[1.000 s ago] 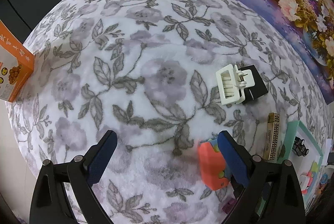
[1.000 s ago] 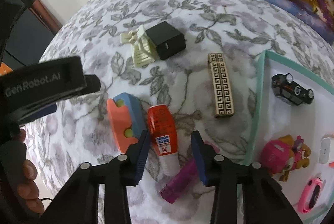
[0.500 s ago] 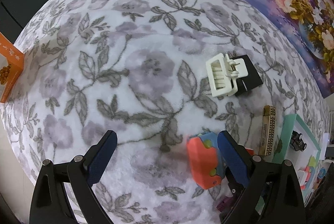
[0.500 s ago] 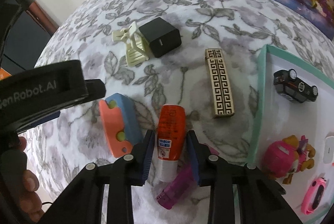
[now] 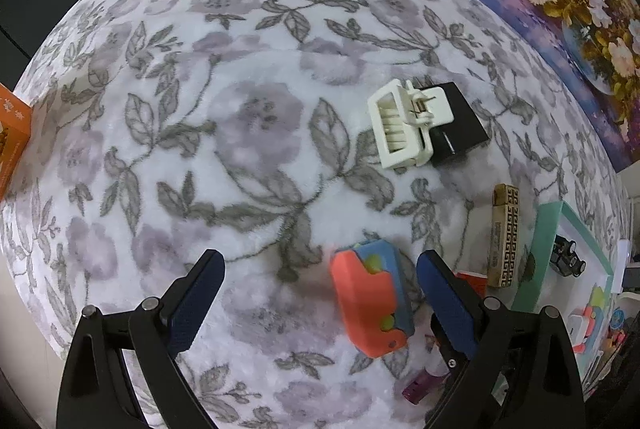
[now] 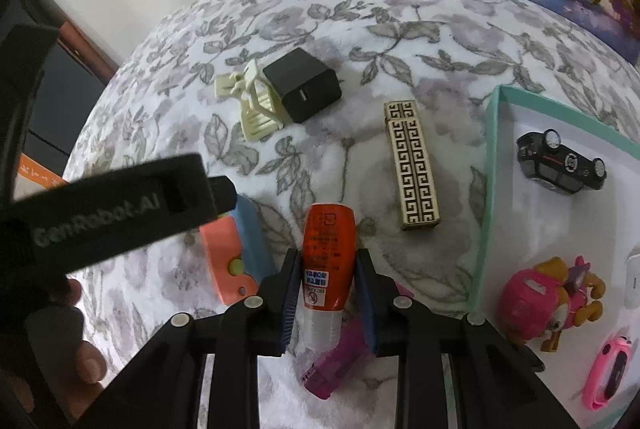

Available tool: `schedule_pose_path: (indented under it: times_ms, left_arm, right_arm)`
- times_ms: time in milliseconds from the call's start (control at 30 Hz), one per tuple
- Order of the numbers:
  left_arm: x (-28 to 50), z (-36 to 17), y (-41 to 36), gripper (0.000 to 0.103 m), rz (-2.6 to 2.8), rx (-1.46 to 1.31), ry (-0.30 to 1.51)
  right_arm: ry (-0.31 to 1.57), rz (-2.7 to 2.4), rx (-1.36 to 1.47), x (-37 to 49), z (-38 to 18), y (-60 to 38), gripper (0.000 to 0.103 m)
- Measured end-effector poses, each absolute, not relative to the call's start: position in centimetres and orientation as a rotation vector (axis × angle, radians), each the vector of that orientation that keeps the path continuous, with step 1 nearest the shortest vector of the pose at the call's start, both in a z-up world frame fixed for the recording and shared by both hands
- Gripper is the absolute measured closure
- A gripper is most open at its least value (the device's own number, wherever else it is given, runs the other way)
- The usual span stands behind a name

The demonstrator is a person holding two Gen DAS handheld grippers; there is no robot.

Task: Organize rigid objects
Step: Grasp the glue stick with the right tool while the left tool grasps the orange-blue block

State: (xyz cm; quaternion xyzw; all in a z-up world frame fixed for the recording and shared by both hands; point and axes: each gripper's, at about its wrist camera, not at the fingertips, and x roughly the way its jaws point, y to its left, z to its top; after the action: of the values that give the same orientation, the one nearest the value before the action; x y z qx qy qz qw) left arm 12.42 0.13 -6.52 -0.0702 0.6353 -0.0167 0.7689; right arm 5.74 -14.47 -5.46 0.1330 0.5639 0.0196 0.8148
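The right tongs [image 6: 327,293] point steeply down at the table [image 6: 320,29], which is covered by a floral cloth, and their jaws are closing on the orange bottle [image 6: 329,249]. The bottle lies flat between the two blue pads, its clear cap toward 6 o'clock and its orange body toward 12 o'clock, and both pads seem to touch its sides. A magenta object [image 6: 332,365] lies partly under the cap, toward 6 o'clock. From the bottle, the patterned box [image 6: 412,165] lies at 1 o'clock, near it but apart. The black charger [image 6: 302,89] and the cream hair clip [image 6: 252,105] lie at 11 o'clock, touching each other. The teal tray [image 6: 486,189] is at 3 o'clock and holds a black toy car [image 6: 560,163] and a pink toy figure [image 6: 548,305]. The left tongs [image 5: 320,281] stand wide open and hold nothing; they also point steeply down. The orange and blue toy [image 5: 370,301] lies between their fingers, close to the right finger, and no pad presses on it. In the right wrist view the black body of the left tongs crosses at 9 o'clock, with the fingers of the person's hand [image 6: 76,341] around its handle.
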Motion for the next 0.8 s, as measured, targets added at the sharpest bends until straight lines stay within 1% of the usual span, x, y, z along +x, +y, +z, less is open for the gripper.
schedule_pose_path:
  times_ms: [633, 700, 733, 800]
  left_arm:
    - [11.9, -7.1, -3.8, 0.007, -0.074, -0.095, 1.391]
    - [11.8, -7.3, -4.3, 0.009, -0.080, -0.086, 1.394]
    - [11.8, -7.3, -4.6, 0.013, -0.084, -0.079, 1.397]
    - [11.6, -7.4, -5.1, 0.014, -0.089, -0.070, 1.401]
  right_arm:
    - [1.152, -0.002, 0.336, 4.2, -1.9, -18.0, 0.074]
    - [1.150, -0.005, 0.335, 4.1, -1.8, -18.2, 0.074]
    - [1.149, -0.006, 0.333, 4.1, -1.8, -18.3, 0.074]
    - [1.149, -0.009, 0.326, 4.0, -1.7, -18.4, 0.074]
